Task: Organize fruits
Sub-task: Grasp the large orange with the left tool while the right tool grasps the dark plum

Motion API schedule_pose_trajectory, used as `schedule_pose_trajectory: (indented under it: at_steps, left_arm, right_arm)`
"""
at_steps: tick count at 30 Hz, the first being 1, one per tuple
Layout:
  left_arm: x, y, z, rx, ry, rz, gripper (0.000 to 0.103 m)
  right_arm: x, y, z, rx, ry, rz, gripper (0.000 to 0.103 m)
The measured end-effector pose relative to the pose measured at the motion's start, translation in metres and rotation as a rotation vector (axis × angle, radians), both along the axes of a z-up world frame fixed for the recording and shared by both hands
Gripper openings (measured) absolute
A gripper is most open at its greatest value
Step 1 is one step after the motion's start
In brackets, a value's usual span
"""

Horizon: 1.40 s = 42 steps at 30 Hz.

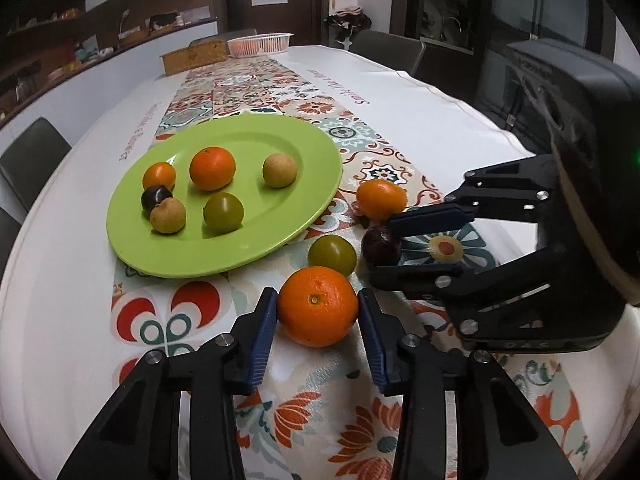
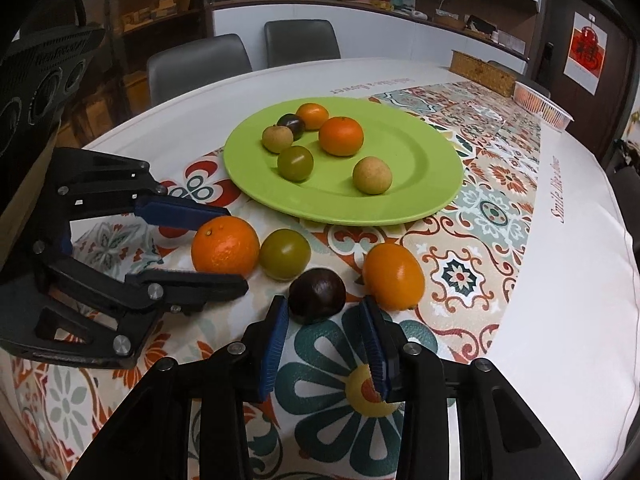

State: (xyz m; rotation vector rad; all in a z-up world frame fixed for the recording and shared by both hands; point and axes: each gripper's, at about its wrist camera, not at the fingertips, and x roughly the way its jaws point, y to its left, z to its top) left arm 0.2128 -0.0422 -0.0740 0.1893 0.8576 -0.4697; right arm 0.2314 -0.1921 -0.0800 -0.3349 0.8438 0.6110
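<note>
A green plate (image 1: 280, 216) (image 2: 420, 200) holds several small fruits: oranges, tan ones, a green one and a dark one. Beside it on the cloth lie a large orange (image 1: 318, 306) (image 2: 225, 245), a green fruit (image 1: 332, 255) (image 2: 284, 254), a dark plum (image 1: 381, 245) (image 2: 317, 295) and an orange fruit (image 1: 381, 199) (image 2: 393, 276). My left gripper (image 1: 318, 308) (image 2: 228, 244) is open with its fingers on either side of the large orange, which rests on the cloth. My right gripper (image 2: 326, 310) (image 1: 386, 245) is open with its fingertips at the dark plum.
The table wears a white cloth with a patterned tile runner (image 1: 256, 92). A white basket (image 1: 260, 44) (image 2: 540, 102) and a brown box (image 1: 192, 58) (image 2: 482, 68) stand at the far end. Grey chairs (image 2: 200, 64) stand around the table.
</note>
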Motion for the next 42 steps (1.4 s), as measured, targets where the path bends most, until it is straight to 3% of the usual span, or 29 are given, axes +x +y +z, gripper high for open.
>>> schedule_pose_trajectory:
  at_steps: [14, 42]
  left_arm:
    - [-0.007, 0.01, 0.011, -0.018, -0.031, 0.099, 0.04]
    - [-0.029, 0.03, 0.077, -0.067, -0.161, 0.179, 0.04]
  right_arm:
    - [-0.002, 0.002, 0.004, 0.031, 0.005, -0.026, 0.031]
    - [-0.023, -0.003, 0.08, 0.169, -0.134, -0.164, 0.031]
